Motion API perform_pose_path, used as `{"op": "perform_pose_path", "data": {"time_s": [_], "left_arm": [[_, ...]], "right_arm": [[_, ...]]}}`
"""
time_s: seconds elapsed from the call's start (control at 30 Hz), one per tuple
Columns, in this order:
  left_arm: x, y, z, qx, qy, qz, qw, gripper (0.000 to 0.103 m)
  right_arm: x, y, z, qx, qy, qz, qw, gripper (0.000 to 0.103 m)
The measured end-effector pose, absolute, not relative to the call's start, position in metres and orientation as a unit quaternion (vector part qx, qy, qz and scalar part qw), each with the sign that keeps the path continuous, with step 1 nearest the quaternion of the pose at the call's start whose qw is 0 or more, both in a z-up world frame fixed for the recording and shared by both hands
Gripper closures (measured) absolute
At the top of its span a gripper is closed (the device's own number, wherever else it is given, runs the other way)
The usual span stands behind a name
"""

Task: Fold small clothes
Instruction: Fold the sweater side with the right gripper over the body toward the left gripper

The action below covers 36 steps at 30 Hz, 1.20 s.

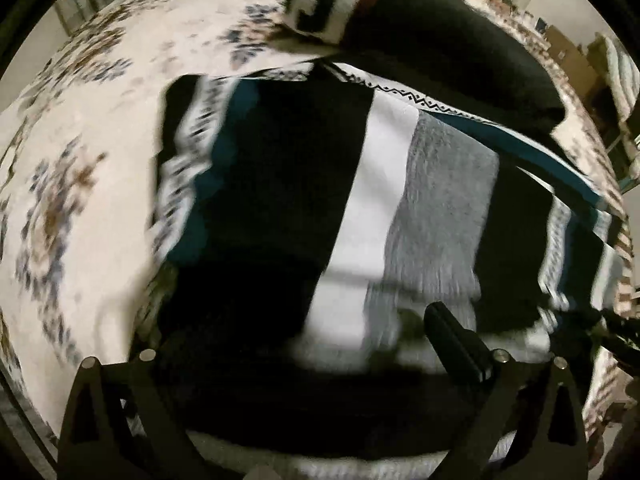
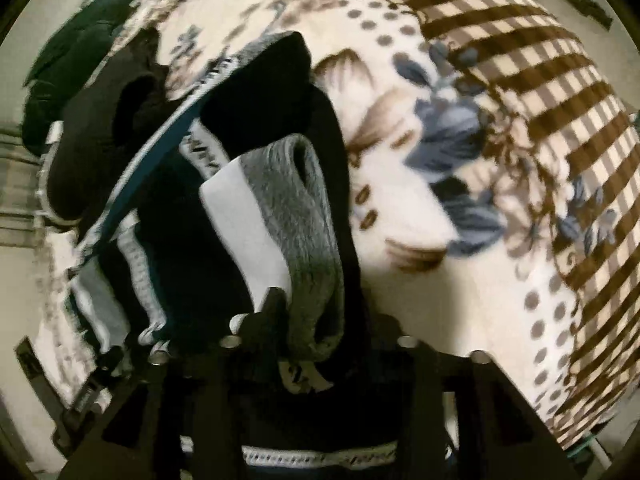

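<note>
Striped knitwear (image 1: 360, 184) fills the middle of the left wrist view, spread flat on the floral blanket (image 1: 100, 128) with its black, white, grey and teal bands running top to bottom. Blur smears the edges here. At the bottom of that frame the left gripper (image 1: 316, 364) stands wide open above the garment, nothing between its fingers; only one dark finger (image 1: 456, 344) shows clearly, over the grey band.

Over to the right wrist view: the same garment (image 2: 280, 216) sits left of centre, its grey and white bands doubled over into a rolled fold. The right gripper (image 2: 320, 336) is down at the bottom centre with that fold lying between its jaws, which are partly apart; whether the pads actually press on the cloth I cannot tell.

Further out, a dark garment (image 1: 440, 28) lies in the upper right of the left view, touching the knit's top edge. A brown-checked border (image 2: 520, 80) runs down the blanket's right side in the right view.
</note>
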State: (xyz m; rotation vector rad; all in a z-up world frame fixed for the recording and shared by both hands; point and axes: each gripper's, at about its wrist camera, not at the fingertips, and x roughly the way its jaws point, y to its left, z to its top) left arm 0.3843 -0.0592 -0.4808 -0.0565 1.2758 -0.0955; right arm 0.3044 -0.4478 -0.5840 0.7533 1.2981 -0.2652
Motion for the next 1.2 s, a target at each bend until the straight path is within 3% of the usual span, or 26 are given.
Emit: {"op": "perform_pose_path", "data": {"time_s": [0.1, 0.37, 0.67, 1.1, 1.2], "left_arm": [[0.346, -0.035, -0.471, -0.033, 0.597, -0.035, 0.801, 0.000], [0.223, 0.024, -0.490, -0.032, 0.643, 0.005, 0.765, 0.000], [0.155, 0.081, -0.510, -0.045, 0.638, 0.020, 0.768, 0.000], [0.090, 0.132, -0.547, -0.102, 0.627, -0.016, 0.772, 0.002], [0.071, 0.132, -0.547, -0.118, 0.624, -0.029, 0.772, 0.010]], "right_arm": [[0.274, -0.450, -0.574, 0.341, 0.590, -0.102, 0.724, 0.042], [0.141, -0.451, -0.598, 0.340, 0.628, -0.112, 0.691, 0.041], [0.030, -0.435, -0.633, 0.344, 0.633, -0.133, 0.680, 0.041], [0.008, -0.416, -0.653, 0.322, 0.633, -0.052, 0.702, 0.039], [0.016, -0.414, -0.650, 0.302, 0.645, -0.039, 0.701, 0.039]]}}
